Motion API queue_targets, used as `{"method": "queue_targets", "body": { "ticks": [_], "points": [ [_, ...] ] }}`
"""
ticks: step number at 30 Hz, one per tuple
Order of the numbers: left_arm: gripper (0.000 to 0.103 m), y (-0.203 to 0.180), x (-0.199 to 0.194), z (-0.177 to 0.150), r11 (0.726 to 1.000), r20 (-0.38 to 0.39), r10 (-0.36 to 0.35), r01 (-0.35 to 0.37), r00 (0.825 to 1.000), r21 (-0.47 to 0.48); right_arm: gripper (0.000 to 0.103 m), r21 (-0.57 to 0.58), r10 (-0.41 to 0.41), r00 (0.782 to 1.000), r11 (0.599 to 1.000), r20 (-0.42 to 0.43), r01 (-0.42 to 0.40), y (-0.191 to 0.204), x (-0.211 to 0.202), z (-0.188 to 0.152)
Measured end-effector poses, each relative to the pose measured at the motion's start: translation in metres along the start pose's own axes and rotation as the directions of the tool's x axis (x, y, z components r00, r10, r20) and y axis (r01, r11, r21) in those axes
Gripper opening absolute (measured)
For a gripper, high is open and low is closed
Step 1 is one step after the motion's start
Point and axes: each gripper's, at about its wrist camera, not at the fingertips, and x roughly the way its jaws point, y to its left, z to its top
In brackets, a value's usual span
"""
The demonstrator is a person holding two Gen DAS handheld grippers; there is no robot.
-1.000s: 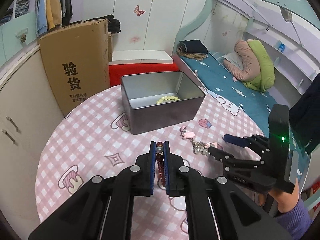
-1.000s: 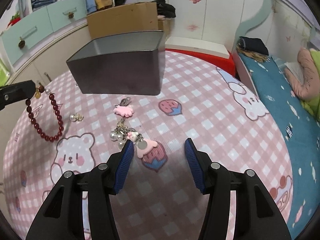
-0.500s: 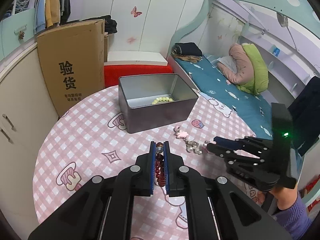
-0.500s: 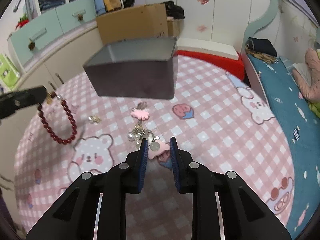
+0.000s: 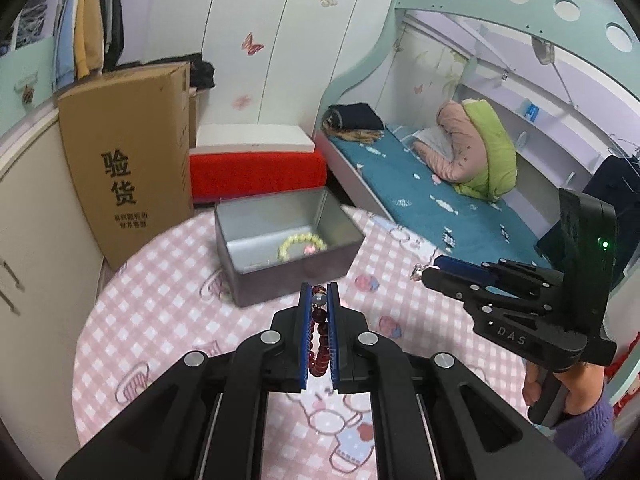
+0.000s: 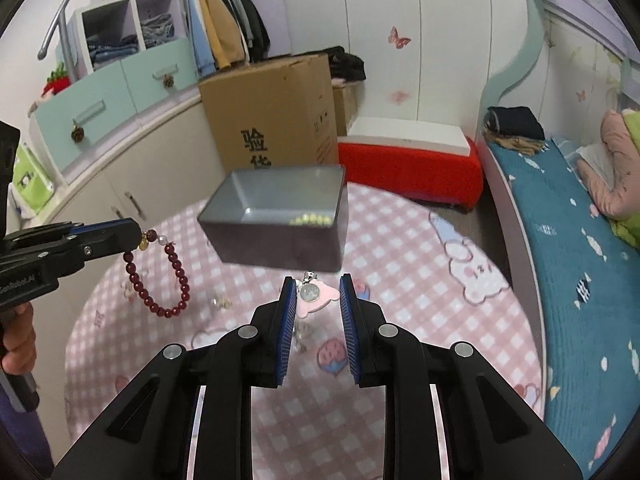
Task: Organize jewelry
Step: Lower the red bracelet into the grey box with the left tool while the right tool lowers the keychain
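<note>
My left gripper is shut on a dark red bead bracelet, held above the pink checked table; the bracelet hangs as a loop in the right wrist view. My right gripper is shut on a pink keychain charm with a pearl chain dangling below, lifted off the table. A grey metal tin stands ahead of both grippers, open, with a pale yellow-green bead bracelet inside. The tin also shows in the right wrist view.
A small pearl earring lies on the table left of my right gripper. A cardboard box and a red bench stand behind the table. A bed runs along the right.
My right gripper closed on the pink keychain and lifted it off the table. Both grippers rose, the left one still holding the red bracelet.
</note>
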Motion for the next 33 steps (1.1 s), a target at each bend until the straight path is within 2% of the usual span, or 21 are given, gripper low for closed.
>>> {"method": "queue_targets", "body": {
  "ticks": [9, 15, 25, 33],
  "points": [
    [0.006, 0.002, 0.002, 0.057, 0.999, 0.081, 0.023, -0.025, 0.996, 0.027, 0.023, 0.014, 0.057, 0.998, 0.998, 0.03, -0.057, 0.007, 0.021, 0.049],
    [0.006, 0.011, 0.03, 0.08, 0.998, 0.063, 0.064, -0.065, 0.996, 0.022, 0.023, 0.02, 0.074, 0.997, 0.997, -0.004, -0.074, 0.013, 0.056, 0.07],
    [0.006, 0.037, 0.104, 0.064, 0.994, -0.091, 0.108, -0.108, 0.99, -0.003, 0.023, 0.037, 0.079, 0.992, 0.996, -0.098, -0.076, 0.014, 0.112, 0.065],
    [0.006, 0.043, 0.122, 0.051, 0.993, -0.135, 0.113, -0.115, 0.984, -0.011, 0.023, 0.044, 0.08, 0.988, 0.996, -0.131, -0.075, 0.014, 0.131, 0.058]
  ]
}}
